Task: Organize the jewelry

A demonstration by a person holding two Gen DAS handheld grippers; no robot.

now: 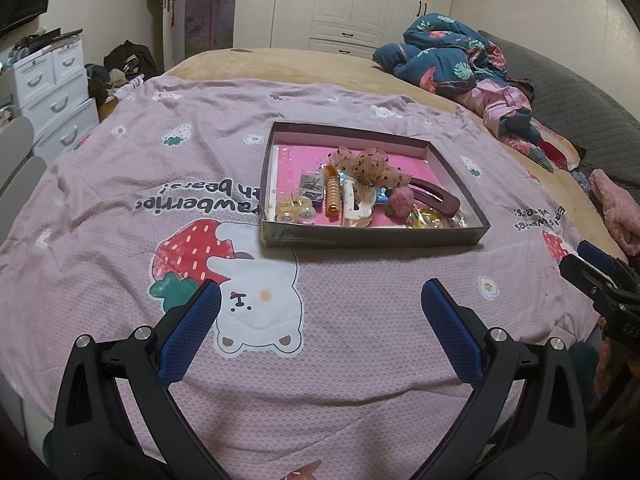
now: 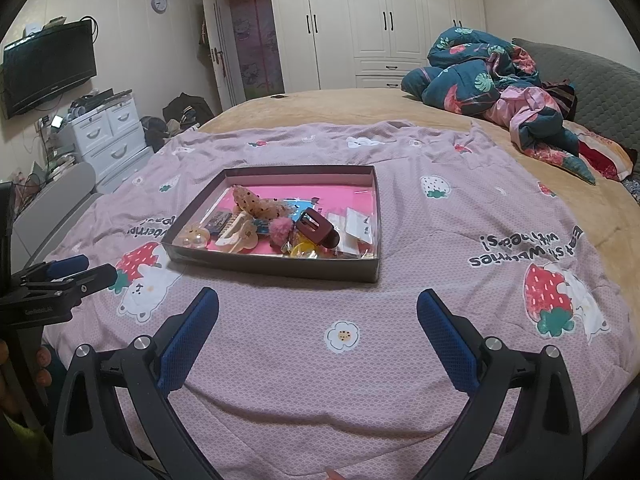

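A shallow brown box point(image 1: 372, 237) with a pink floor sits on the pink strawberry-print blanket point(image 1: 200, 152); it also shows in the right wrist view point(image 2: 276, 268). Inside lie several hair accessories: a dotted tulle bow point(image 1: 366, 166), an orange spiral clip point(image 1: 333, 196), a maroon claw clip point(image 1: 436, 198), a pink pompom point(image 1: 400, 200), a pearl clip point(image 1: 294, 211) and small clear bags point(image 2: 356, 228). My left gripper point(image 1: 320, 300) is open and empty, hovering over the blanket in front of the box. My right gripper point(image 2: 318, 308) is open and empty, also short of the box.
A rumpled blue floral duvet point(image 1: 452, 56) and pink clothes lie at the bed's far right. A white drawer unit point(image 1: 52, 88) stands left of the bed, below a wall TV point(image 2: 48, 72). White wardrobes point(image 2: 380, 20) line the back wall.
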